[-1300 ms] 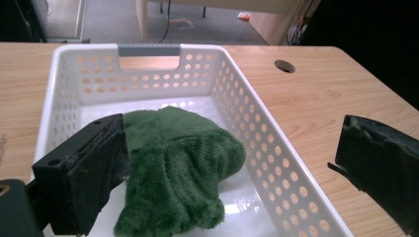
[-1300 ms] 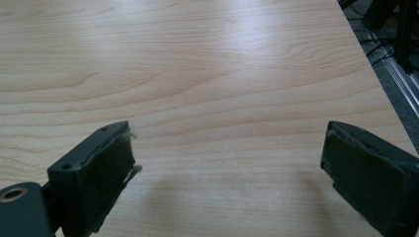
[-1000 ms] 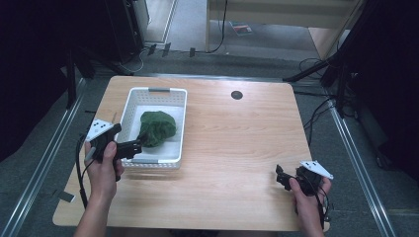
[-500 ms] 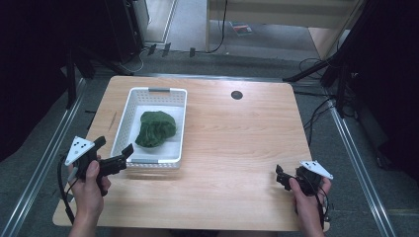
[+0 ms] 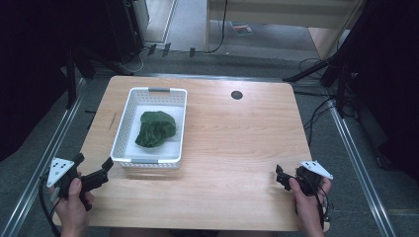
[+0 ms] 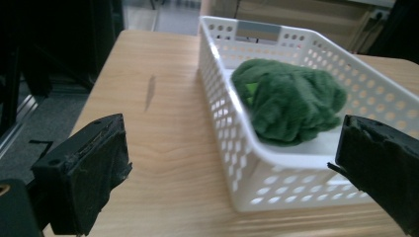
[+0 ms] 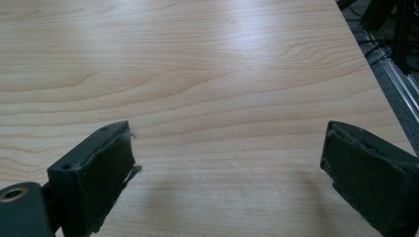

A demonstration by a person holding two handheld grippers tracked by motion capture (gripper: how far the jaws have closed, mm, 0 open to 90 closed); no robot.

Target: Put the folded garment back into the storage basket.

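A white perforated basket (image 5: 129, 112) stands on the left half of the wooden table (image 5: 237, 143). A crumpled dark green cloth (image 5: 155, 129) lies inside it. My left gripper (image 5: 93, 162) hovers open at the table's front left corner, just short of the basket's near left corner, with nothing in it. In the left gripper view the wide-open left gripper (image 6: 234, 148) frames the basket's near wall (image 6: 276, 173) and the green cloth (image 6: 291, 98). My right gripper (image 5: 280, 177) rests open near the front right edge; the right gripper (image 7: 227, 163) has bare wood between its pads.
A round black grommet (image 5: 236, 95) sits at the table's back middle. A thin dark mark (image 5: 112, 121) lies on the wood left of the basket. Metal rails (image 5: 356, 148) run along both sides, with cables on the floor behind.
My left gripper has pulled back from the basket's near edge to the front left corner, empty. The green cloth stays in the basket. The right gripper has not moved.
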